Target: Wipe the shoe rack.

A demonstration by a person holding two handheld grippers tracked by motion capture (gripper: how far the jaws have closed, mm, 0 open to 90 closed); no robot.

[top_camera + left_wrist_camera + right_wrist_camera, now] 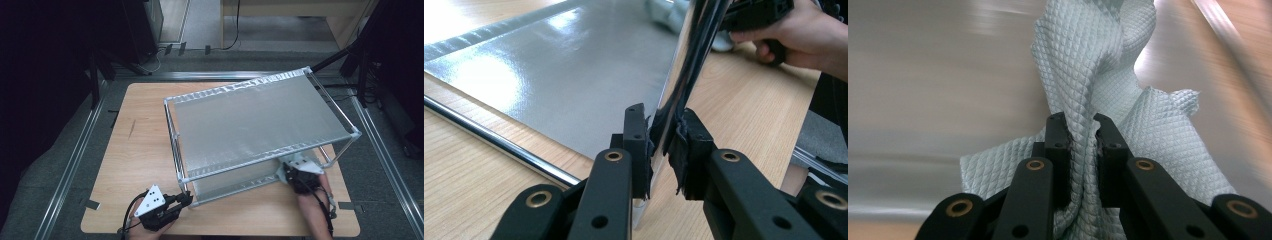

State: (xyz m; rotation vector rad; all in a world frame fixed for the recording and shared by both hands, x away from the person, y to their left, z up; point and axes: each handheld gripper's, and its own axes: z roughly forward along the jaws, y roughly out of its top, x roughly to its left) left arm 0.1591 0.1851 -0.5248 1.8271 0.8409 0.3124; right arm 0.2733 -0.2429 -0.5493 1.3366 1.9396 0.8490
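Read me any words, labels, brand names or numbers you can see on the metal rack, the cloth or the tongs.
None: no readable text on the two-tier silver metal rack, the pale blue quilted cloth, the left tongs, the right tongs or the light wooden table.

Item count at my station: 5 kinds, 7 items.

I count 1 wooden table (135, 165), 1 two-tier metal rack (260, 117) with 2 silver shelf panels, 1 pale quilted cloth (1098, 65), 2 black grippers, left gripper (186, 199) and right gripper (286, 172), and 2 hands, left hand (150, 222) and right hand (315, 197).
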